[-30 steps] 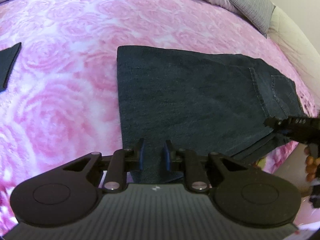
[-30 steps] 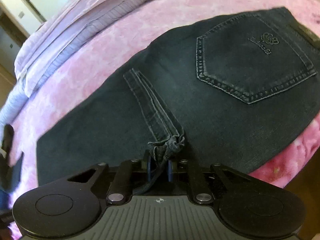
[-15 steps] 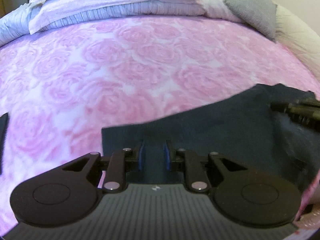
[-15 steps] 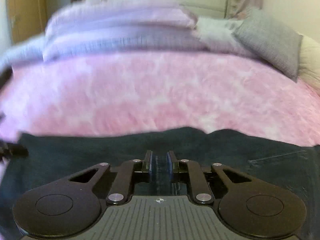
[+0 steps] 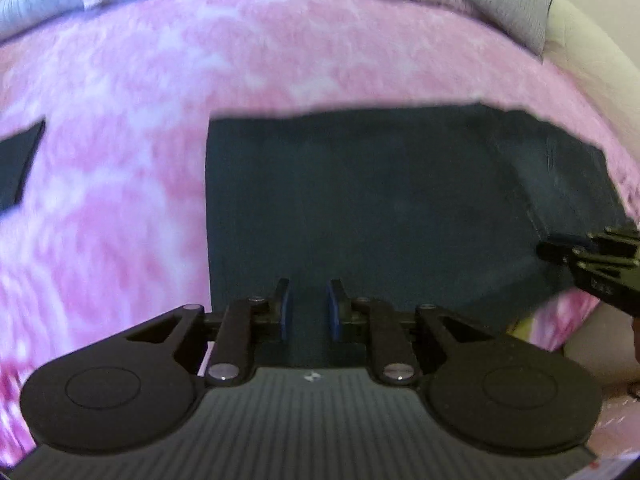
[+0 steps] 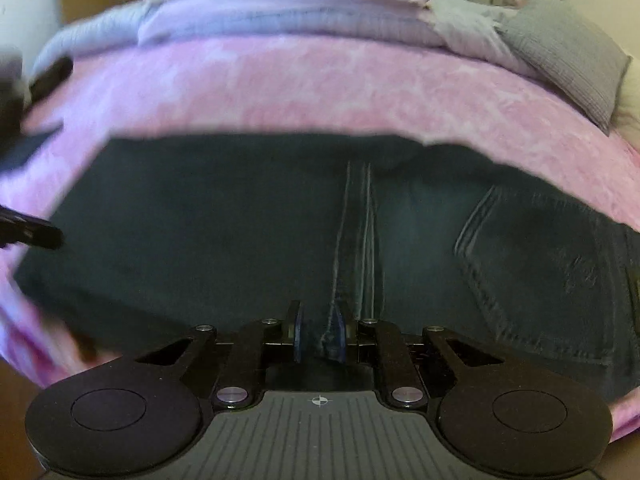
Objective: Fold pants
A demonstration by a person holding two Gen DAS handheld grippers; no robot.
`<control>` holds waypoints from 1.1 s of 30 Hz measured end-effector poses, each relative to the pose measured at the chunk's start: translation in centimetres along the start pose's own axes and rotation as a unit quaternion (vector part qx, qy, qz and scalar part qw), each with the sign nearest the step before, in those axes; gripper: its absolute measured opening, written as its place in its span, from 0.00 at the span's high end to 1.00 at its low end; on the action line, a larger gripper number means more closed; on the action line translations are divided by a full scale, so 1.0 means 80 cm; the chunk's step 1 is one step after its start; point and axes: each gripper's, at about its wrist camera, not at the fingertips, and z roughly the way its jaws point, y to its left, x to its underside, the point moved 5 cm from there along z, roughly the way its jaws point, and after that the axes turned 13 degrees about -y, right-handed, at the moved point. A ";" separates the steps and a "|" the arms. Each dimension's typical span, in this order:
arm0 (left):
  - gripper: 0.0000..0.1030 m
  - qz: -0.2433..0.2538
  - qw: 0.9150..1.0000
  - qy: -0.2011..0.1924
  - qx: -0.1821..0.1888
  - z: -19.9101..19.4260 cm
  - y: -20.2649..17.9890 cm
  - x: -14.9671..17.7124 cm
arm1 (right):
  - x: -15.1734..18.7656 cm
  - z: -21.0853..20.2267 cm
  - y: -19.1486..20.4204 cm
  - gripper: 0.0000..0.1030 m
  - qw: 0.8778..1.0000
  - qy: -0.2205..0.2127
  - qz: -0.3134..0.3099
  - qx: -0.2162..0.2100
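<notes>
Dark denim pants (image 5: 360, 200) lie spread on the pink rose bedspread (image 5: 120, 160), waist and back pocket (image 6: 540, 264) to the right. My left gripper (image 5: 310, 308) is shut on the near edge of the leg end, with denim between its blue pads. The right gripper (image 6: 319, 330) is shut on the near edge by the centre seam (image 6: 356, 240), and frayed fabric shows between its pads. At the far right of the left wrist view the right gripper (image 5: 560, 250) appears again. The left gripper's fingers (image 6: 36, 234) show at the left of the right wrist view. Both views are blurred.
Another dark piece of cloth (image 5: 20, 168) lies on the bedspread to the left. Folded lilac bedding (image 6: 280, 8) and a grey pillow (image 6: 568, 48) line the far side. The bed's edge drops away at the near right (image 5: 560, 344).
Both grippers lifted the near edge of the pants and have brought it back down. The pants again lie spread over the bed, seen from lower and closer.
</notes>
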 end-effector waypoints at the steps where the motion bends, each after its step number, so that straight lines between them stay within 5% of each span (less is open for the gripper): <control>1: 0.85 0.007 1.000 -0.005 -0.006 0.003 -0.001 0.007 | 0.006 0.004 0.001 0.89 1.000 -0.016 -0.008 -0.003; 7: 0.85 0.029 0.999 -0.034 -0.011 0.015 -0.008 0.001 | -0.001 -0.004 -0.005 0.86 0.998 -0.067 0.010 0.013; 12: 0.80 0.048 0.997 -0.064 -0.009 0.007 -0.017 0.010 | 0.024 -0.028 -0.002 0.64 0.995 -0.086 0.049 0.026; 17: 0.71 0.065 0.995 -0.077 0.004 -0.029 -0.035 0.031 | 0.056 -0.081 0.020 0.46 0.985 -0.104 0.088 0.105; 21: 0.59 0.078 0.994 -0.075 0.023 -0.074 -0.048 0.044 | 0.059 -0.133 0.039 0.44 0.980 -0.096 0.133 0.108; 33: 0.51 0.101 0.989 -0.110 0.021 -0.179 -0.078 0.077 | 0.059 -0.241 0.093 0.43 0.981 -0.140 0.089 0.101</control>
